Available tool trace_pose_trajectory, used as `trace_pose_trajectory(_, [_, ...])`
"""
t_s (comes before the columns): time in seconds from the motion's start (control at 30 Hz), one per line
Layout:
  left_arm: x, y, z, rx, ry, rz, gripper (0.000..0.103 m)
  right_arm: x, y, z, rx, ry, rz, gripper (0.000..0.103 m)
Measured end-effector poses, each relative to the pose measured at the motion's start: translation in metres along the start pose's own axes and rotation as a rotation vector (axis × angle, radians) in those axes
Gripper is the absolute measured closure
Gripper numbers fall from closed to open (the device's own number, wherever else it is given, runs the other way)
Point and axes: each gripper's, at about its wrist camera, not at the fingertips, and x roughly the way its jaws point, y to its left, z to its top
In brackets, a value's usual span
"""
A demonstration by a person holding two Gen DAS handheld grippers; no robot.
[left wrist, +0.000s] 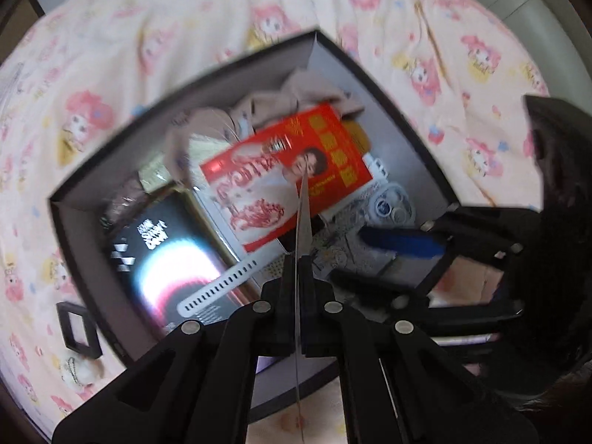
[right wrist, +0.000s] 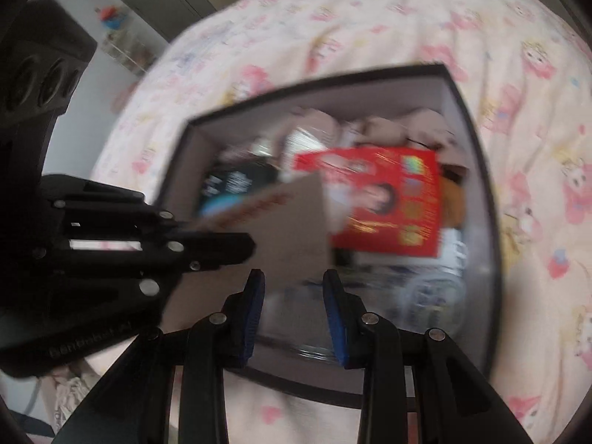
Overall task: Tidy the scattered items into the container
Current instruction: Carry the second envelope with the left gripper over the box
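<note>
A dark open box [left wrist: 85, 222] [right wrist: 458, 103] lies on a pink cartoon-print bedsheet [left wrist: 148, 37], with a red printed packet [left wrist: 325, 155] [right wrist: 388, 199] on top of its contents. My left gripper [left wrist: 298, 259] [right wrist: 248, 248] hangs over the box, shut on a thin beige card [right wrist: 288, 229], which the left wrist view shows edge-on [left wrist: 301, 214]. My right gripper [right wrist: 294, 285] [left wrist: 384, 262] is over the box's near end. Its blue pads [right wrist: 255, 303] stand partly apart with a blurred, glossy see-through item [right wrist: 296, 325] spanning the gap.
Inside the box lie a black carton with a glowing ring [left wrist: 166, 259], a white perforated strap [left wrist: 218, 288], beige cloth [left wrist: 303, 88] and a white-and-blue round thing [left wrist: 388, 207]. On the sheet left of the box lie a small black frame [left wrist: 77, 329] and a keychain toy [left wrist: 77, 370].
</note>
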Motion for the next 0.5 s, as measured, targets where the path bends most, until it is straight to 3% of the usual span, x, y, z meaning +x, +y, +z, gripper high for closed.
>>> trace_pose_trajectory(0.1, [0.004,-0.017,0.002,0.094,0.051,0.064,0.103,-0.003,-0.011,0.003,-0.019,0.011,-0.033,0.074])
trace_pose_trajectory(0.17, [0.002,-0.033,0.005,0.198,0.070,0.180,0.103,-0.008,-0.018,0.004,-0.014,0.004,-0.034,0.074])
trace_pose_trajectory(0.23, [-0.004,-0.047,0.011,0.311,0.050,0.292,0.103,-0.013,-0.027,0.006,0.012,-0.019,-0.060,0.074])
trace_pose_trajectory(0.3, [-0.010,-0.051,0.020,0.352,0.019,0.358,0.103,-0.017,-0.030,0.011,0.012,-0.046,-0.078,0.074])
trace_pose_trajectory(0.4, [-0.011,-0.048,0.027,0.337,-0.055,0.366,0.103,-0.023,-0.029,0.018,0.023,-0.087,-0.071,0.074])
trace_pose_trajectory(0.5, [0.000,-0.046,0.013,0.330,-0.102,0.340,0.102,-0.025,-0.026,0.020,0.019,-0.130,-0.082,0.074])
